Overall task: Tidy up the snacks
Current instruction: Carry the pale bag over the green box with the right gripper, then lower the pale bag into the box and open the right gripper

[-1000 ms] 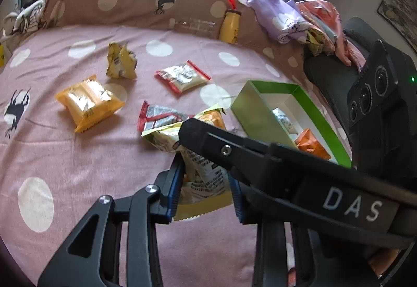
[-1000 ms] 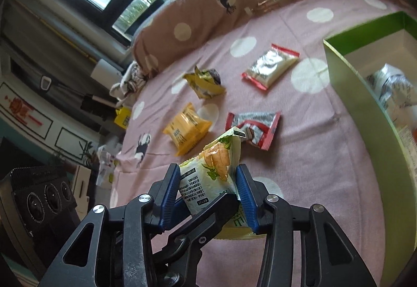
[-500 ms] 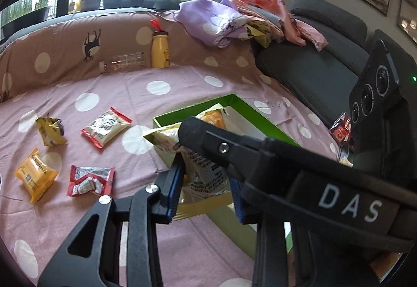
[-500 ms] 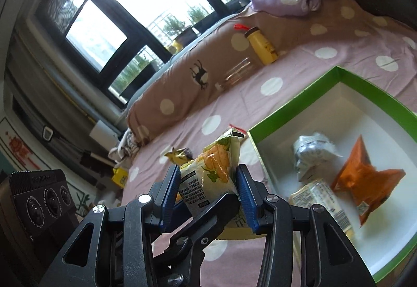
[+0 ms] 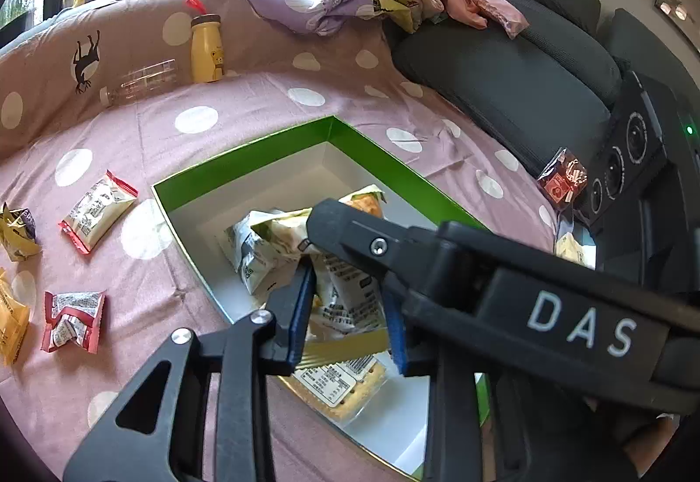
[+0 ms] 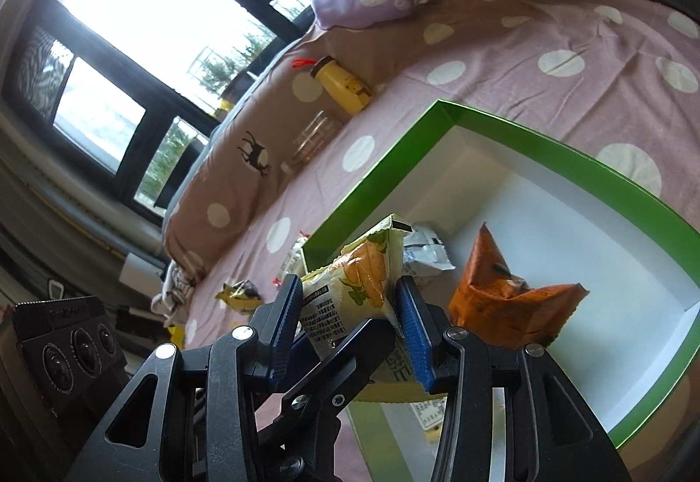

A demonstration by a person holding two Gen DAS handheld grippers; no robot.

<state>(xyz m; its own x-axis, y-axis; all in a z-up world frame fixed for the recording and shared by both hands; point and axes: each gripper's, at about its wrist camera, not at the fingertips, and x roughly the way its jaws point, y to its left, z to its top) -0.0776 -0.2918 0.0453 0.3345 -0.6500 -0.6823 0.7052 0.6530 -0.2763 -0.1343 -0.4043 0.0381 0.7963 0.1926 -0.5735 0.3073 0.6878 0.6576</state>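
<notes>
While both grippers clamp it from opposite sides, the yellow-green snack packet (image 5: 345, 298) hangs above the inside of the green box (image 5: 245, 149). The left gripper (image 5: 348, 320) has its jaws narrow and closing on the packet's lower half, its blue pads (image 5: 302, 316) against the wrapper. The right gripper (image 6: 350, 324) has its jaws narrow too and pinches the same packet, and its black arm crosses in front of the left wrist camera. Inside the green box, under and beside the packet, lie a white crumpled packet (image 5: 249, 250), an orange packet (image 6: 503, 298) and a clear-wrapped cracker pack (image 5: 345, 385). Outside the box, to its left on the pink dotted bedspread (image 5: 245, 106), lie a red-edged packet (image 5: 96, 211), a crumpled red-and-silver packet (image 5: 72, 320) and a small yellow packet (image 5: 17, 232). Beyond the box, against the brown cushion, stands a yellow bottle (image 5: 206, 49) with a clear bottle (image 5: 140, 82) lying beside it. To the right of the box, a dark red packet (image 5: 564, 180) rests by the grey sofa (image 5: 516, 75)
</notes>
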